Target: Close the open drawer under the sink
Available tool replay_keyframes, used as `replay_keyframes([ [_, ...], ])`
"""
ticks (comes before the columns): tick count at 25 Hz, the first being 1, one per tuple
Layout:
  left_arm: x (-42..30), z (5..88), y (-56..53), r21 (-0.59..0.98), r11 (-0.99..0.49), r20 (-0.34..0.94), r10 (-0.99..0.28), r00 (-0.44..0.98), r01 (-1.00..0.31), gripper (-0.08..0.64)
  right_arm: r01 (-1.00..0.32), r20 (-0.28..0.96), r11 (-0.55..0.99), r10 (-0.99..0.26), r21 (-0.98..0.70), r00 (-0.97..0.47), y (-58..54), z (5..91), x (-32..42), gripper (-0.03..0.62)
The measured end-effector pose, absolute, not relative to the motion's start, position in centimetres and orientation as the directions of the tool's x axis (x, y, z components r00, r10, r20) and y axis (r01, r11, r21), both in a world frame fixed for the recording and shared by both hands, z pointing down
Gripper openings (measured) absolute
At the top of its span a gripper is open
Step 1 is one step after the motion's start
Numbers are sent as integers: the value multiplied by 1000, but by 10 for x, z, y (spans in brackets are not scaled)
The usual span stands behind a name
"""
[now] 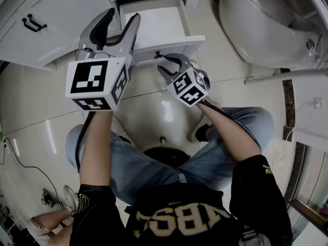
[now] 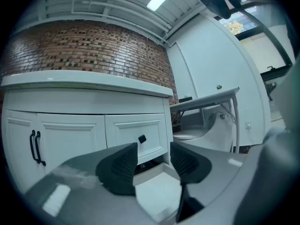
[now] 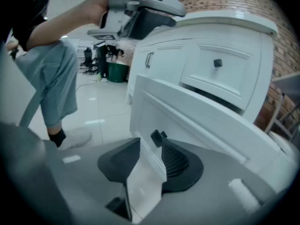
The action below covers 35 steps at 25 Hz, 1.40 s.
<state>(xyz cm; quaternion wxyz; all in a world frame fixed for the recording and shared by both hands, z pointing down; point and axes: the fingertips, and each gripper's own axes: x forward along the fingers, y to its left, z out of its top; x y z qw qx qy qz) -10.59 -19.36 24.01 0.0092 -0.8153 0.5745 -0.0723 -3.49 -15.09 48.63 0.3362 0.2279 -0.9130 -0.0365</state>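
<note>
The white drawer point(image 1: 159, 27) under the sink stands pulled out toward me, its front panel point(image 1: 171, 45) nearest. My right gripper point(image 1: 171, 64) is low at that panel, open, its tips right by the small black knob point(image 1: 157, 54). In the right gripper view the panel point(image 3: 211, 121) runs between the spread pads of the right gripper point(image 3: 150, 156), and the knob point(image 3: 157, 137) sits just past the right pad. My left gripper point(image 1: 122, 15) is held high over the drawer's left side. Its jaws are a little apart on nothing; in its own view the left gripper point(image 2: 153, 153) looks at the vanity.
A closed upper drawer with a black knob point(image 2: 142, 138) sits above the open one. Cabinet doors with black handles point(image 1: 33, 23) are to the left. A white toilet point(image 1: 261, 29) and a rail point(image 1: 287, 76) stand to the right. I sit on a dark stool point(image 1: 164, 155); cables point(image 1: 25, 163) lie at left.
</note>
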Motion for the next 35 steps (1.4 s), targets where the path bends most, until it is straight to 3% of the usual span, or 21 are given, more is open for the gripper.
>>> replay_keyframes([
  [2,-114,240,-200,-99,-329,109,-942,318,-939,227,-531,573,832,-517,161,-636,-170,487,-30,139],
  [3,-118,240,-203,-100,-323,108,-944,313,-941,225,-586,565,800,-546,131,-619,-180,486,-27,63],
  [4,-122,240,-207,-100,-318,106,-946,307,-943,221,-627,560,772,-565,100,-606,-189,486,-25,48],
  [17,-193,258,-252,-77,-183,158,-973,169,-980,218,-798,476,589,-669,-129,-571,-360,489,-57,36],
  [23,-202,271,-261,-47,-200,200,-962,187,-979,218,-806,470,577,-679,-132,-563,-401,484,-65,37],
  [28,-196,268,-253,-80,-223,192,-960,204,-972,210,-677,349,607,-581,-417,-736,-382,466,-77,43],
  [35,-169,254,-230,-69,-257,152,-958,244,-964,209,-658,239,737,-618,-154,-749,-322,362,-59,43],
])
